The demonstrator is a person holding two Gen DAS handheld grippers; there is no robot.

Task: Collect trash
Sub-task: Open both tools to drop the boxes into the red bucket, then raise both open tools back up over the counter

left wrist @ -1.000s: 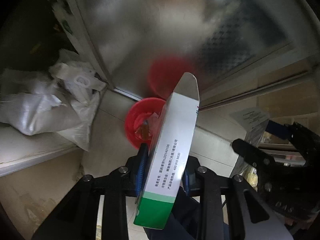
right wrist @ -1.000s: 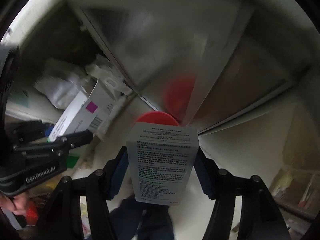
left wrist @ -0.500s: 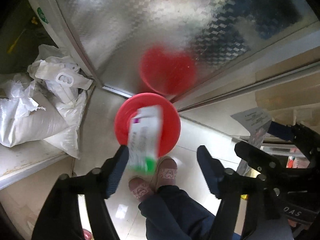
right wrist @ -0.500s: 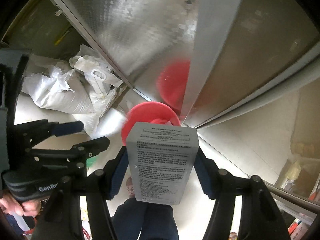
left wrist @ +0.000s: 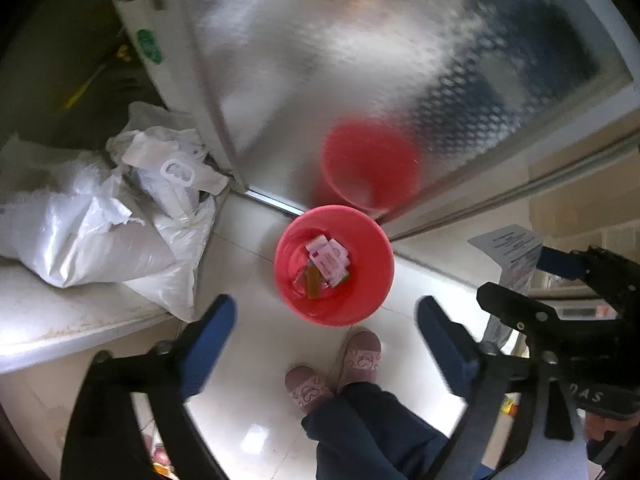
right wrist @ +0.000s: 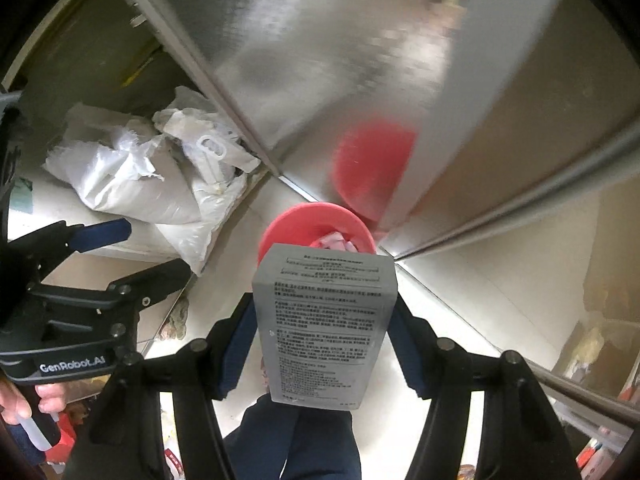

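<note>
The gray printed box (right wrist: 325, 328) hides most of the red bin (right wrist: 280, 227) in the right wrist view, leaving only the rim and a glimpse of pink packaging; the left wrist view shows the red bin (left wrist: 360, 300) whole, standing on the tiled floor (left wrist: 256, 400) against the frosted glass door (left wrist: 360, 60), with small pink-and-white cartons (left wrist: 329, 257) and an amber item too small to identify lying inside; the left gripper (left wrist: 323, 326) hangs above the bin, fingers spread wide and empty; the right gripper (right wrist: 322, 344) has its fingers clenched on the gray box, held above the bin; white sacks (left wrist: 100, 232) are heaped left of the door; the person's slippers (left wrist: 332, 372) stand just beside the bin.
</note>
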